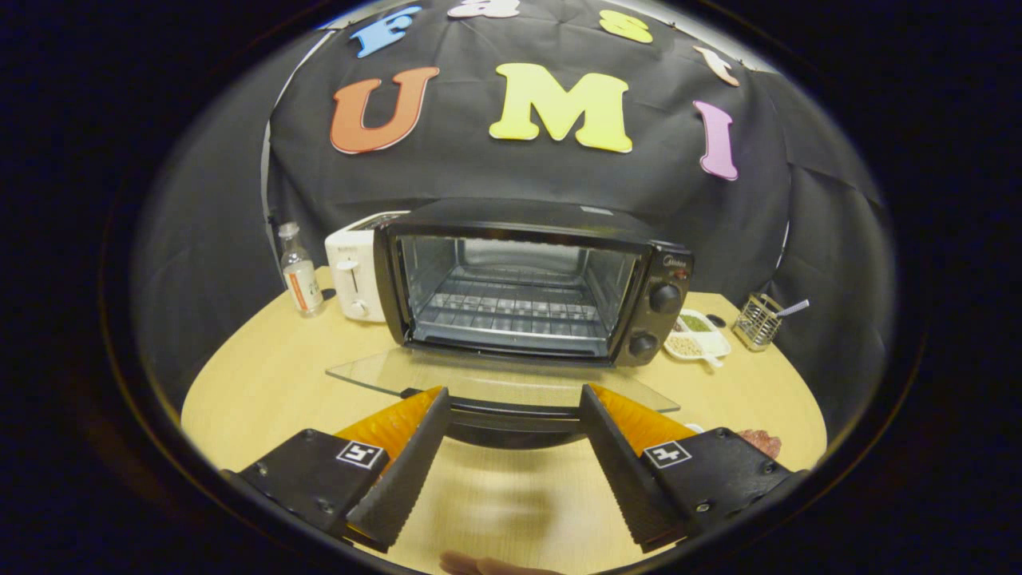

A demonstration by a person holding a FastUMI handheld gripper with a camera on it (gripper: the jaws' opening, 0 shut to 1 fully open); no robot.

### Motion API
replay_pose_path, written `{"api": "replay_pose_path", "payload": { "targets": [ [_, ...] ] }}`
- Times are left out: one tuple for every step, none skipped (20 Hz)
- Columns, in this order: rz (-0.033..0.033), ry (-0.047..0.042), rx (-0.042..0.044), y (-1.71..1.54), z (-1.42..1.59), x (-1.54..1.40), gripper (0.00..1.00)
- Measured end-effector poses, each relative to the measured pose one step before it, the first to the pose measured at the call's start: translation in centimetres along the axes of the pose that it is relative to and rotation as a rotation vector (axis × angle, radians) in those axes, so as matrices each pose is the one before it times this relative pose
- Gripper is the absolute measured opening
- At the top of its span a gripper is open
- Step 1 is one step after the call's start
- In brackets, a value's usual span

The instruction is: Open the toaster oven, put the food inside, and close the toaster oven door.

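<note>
Glass lies flat ahead of me: the toaster oven stands at the back of the wooden table with its door swung all the way down, the clear pane level with the tabletop and the dark handle at its front edge. My claw is spread wide, gripping nothing; the handle runs across the gap between my two fingers, right at their tips, and I cannot tell whether either tip touches it. Inside, the wire rack is bare.

So I judge the opening step done and the loading step next. The food seems to be the reddish piece peeking out just beyond my right finger, on the table near its front edge; most of it is hidden, so I can't say what it is. The next move, as I see it, calls for pulling back clear of the handle, swinging right, and closing on that piece squarely. After that it must travel over the lowered door onto the rack without snagging the pane.

A white toaster, a bottle, a snack dish and a wire holder flank the oven, well out of the path.
</note>
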State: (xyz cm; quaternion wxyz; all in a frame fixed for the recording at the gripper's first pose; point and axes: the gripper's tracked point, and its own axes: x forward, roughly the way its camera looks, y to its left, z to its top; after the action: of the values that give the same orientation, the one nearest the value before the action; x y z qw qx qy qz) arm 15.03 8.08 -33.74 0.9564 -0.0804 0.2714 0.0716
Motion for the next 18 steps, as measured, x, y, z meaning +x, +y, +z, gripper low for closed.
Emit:
{"api": "replay_pose_path", "payload": {
  "targets": [
    [-0.00071,0.01993,-0.00118,0.068,-1.114,0.024,1.0],
    [-0.00045,0.02767,-0.00157,0.076,-1.021,0.111,1.0],
    [0.00176,0.02564,-0.00235,0.159,-0.928,0.407,1.0],
    [0.0049,0.01879,-0.00056,0.081,-0.757,0.371,1.0],
    [0.00666,0.02,0.00314,-0.061,-0.836,0.29,1.0],
    [0.01005,0.01777,0.0037,0.09,-0.551,0.353,1.0],
    [0.00922,0.02091,0.00438,0.017,-0.699,0.354,1.0],
    [0.01044,0.00647,0.00931,-0.005,-0.228,0.196,1.0],
    [0.01201,-0.00947,0.00169,0.115,0.208,0.019,1.0],
    [0.007,-0.00912,-0.00517,0.023,0.299,-0.111,1.0],
    [0.00594,-0.00544,-0.00604,-0.118,0.139,-0.2,1.0],
    [-0.00142,0.00094,-0.00639,-0.177,0.156,-0.372,1.0],
    [0.00502,-0.00136,0.00293,-0.184,0.143,-0.541,1.0],
    [0.01811,-0.00828,0.01307,0.09,0.445,-0.664,1.0],
    [0.02014,-0.00677,0.00494,0.09,0.495,-0.745,1.0],
    [0.00861,-0.00964,-0.00174,-0.257,0.586,-0.914,1.0],
    [-0.00056,-0.00906,-0.00395,-0.488,0.623,-1.001,1.0],
    [0.00203,-0.01552,-0.00808,-0.532,0.729,-0.965,1.0]
  ]
}}
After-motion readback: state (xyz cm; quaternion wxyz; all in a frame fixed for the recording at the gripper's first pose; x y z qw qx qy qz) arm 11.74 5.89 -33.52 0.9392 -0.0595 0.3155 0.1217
